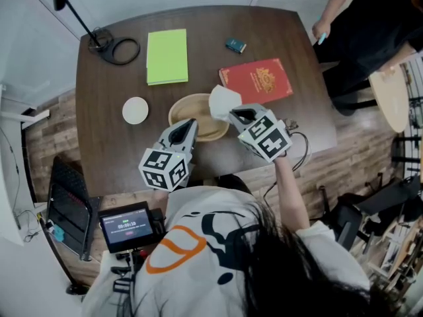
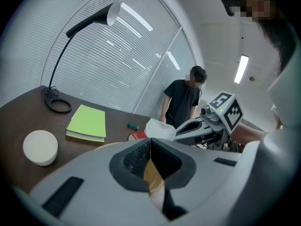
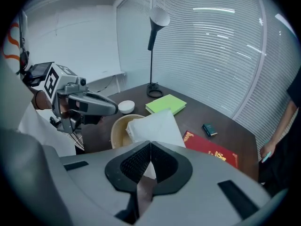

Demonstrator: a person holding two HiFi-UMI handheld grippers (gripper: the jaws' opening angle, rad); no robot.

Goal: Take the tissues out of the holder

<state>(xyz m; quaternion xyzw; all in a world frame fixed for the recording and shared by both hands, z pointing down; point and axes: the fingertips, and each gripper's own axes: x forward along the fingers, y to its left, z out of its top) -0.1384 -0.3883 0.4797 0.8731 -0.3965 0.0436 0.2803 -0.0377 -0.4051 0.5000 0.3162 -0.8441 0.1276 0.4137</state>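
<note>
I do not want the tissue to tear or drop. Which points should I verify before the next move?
1. Right gripper shut on the tissue: ok.
2. Left gripper shut on the holder rim, steadying it: ok.
3. Tissue fully free of the holder: cannot tell, its lower edge is hidden.
4. More tissues inside the holder: cannot tell.
5. Bare table in front of the holder for setting the tissue down: ok.
</note>
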